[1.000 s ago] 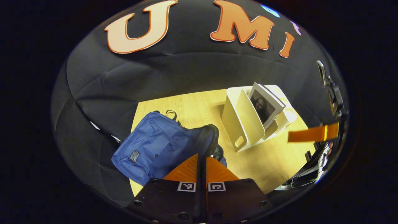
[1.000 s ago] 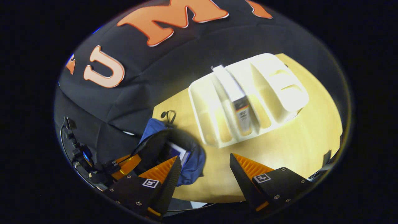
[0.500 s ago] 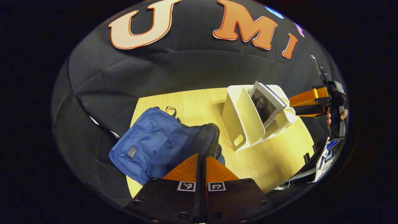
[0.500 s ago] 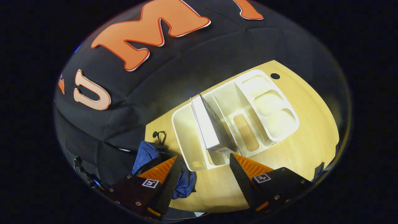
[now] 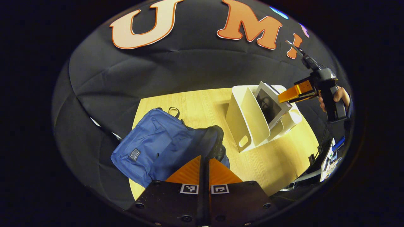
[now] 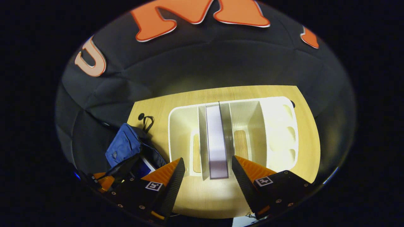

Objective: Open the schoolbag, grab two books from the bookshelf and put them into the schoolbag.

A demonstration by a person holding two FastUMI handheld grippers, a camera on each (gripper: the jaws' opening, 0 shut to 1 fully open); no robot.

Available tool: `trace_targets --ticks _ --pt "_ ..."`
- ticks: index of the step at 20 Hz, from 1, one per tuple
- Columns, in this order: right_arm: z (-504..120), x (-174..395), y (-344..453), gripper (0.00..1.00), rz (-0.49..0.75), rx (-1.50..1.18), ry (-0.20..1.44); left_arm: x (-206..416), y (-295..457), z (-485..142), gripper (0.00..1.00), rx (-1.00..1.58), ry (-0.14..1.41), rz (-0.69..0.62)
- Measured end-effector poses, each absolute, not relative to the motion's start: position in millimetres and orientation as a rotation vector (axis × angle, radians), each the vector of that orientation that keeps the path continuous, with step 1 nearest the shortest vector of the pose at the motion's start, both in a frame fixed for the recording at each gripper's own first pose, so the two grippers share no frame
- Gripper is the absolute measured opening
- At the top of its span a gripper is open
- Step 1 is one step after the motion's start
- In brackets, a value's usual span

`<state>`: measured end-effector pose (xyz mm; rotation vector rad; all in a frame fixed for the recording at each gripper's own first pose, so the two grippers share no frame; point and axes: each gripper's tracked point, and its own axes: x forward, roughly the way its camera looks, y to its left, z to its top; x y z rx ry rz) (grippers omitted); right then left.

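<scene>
Schoolbag (image 5: pixel 157 148), blue, lies on the left part of a pale wood-grain table (image 5: pixel 277 160), its far handle loop near the table's back edge and its dark opening turned toward the table's middle. Black cloth forms the booth's wall behind the table and hangs below its left edge. The bag carries a small dark label patch (image 5: pixel 135 154) on its front; its writing is too small to read.

A white bookshelf (image 6: pixel 277 132) with upright dividers stands toward the table's right side, close to the back edge. One book (image 6: pixel 216 142) stands in a middle slot; in the left gripper view its cover shows a grey portrait print (image 5: pixel 270 105), and no lettering on it can be read.

The left gripper (image 5: pixel 204 167) has its fingers pressed together at the bag's dark rim; they seem to pinch that edge, though the contact itself is hidden, so I cannot tell for sure.

The right gripper (image 6: pixel 205 167) is spread wide, one finger on each side of the book's near end, apart from it. In the left gripper view this gripper (image 5: pixel 285 96), held by a hand (image 5: pixel 339 94), hovers at the book's top edge over the shelf, well apart from the bag.

In the right gripper view something white and blue (image 6: pixel 145 166) shows inside the bag's opening.
</scene>
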<state>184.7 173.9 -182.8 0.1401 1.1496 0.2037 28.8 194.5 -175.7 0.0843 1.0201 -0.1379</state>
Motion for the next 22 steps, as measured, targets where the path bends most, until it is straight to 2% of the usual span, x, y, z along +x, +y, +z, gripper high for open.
trace_targets --ticks 2,3,4,9,10,11,12,13,14,15,17,20,21,22 --pt "-192 192 178 0.90 0.221 0.100 1.198 28 198 -173 0.00 0.086 1.018 -0.137" --pt "-196 195 178 1.00 0.227 0.082 1.219 28 199 -173 0.00 0.086 1.017 -0.137" --pt "-201 199 177 0.88 0.232 0.069 1.244 28 200 -172 0.00 0.085 1.017 -0.136" --pt "-227 203 174 0.81 0.209 -0.001 1.326 27 202 -171 0.00 0.077 1.016 -0.136" --pt "-234 203 174 0.77 0.202 -0.020 1.343 27 202 -170 0.01 0.077 1.016 -0.137" --pt "-240 204 173 0.65 0.197 -0.040 1.358 26 201 -170 0.00 0.079 1.017 -0.139" --pt "-246 205 171 0.68 0.192 -0.059 1.369 27 201 -170 0.00 0.078 1.018 -0.139" --pt "-252 205 171 0.64 0.184 -0.077 1.380 25 201 -170 0.00 0.076 1.020 -0.140" --pt "-259 204 169 0.65 0.175 -0.098 1.400 25 201 -169 0.00 0.075 1.020 -0.139" --pt "-264 202 165 0.52 0.166 -0.124 1.418 24 200 -168 0.00 0.073 1.021 -0.138" --pt "-268 203 165 0.45 0.178 -0.121 1.428 24 200 -169 0.00 0.067 1.020 -0.137" --pt "-256 199 157 0.41 0.184 -0.093 1.418 25 201 -168 0.00 0.067 1.016 -0.136" --pt "-250 201 152 0.33 0.178 -0.085 1.403 24 203 -169 0.00 0.066 1.018 -0.137" --pt "-243 201 148 0.41 0.174 -0.062 1.385 23 202 -168 0.00 0.067 1.016 -0.137"
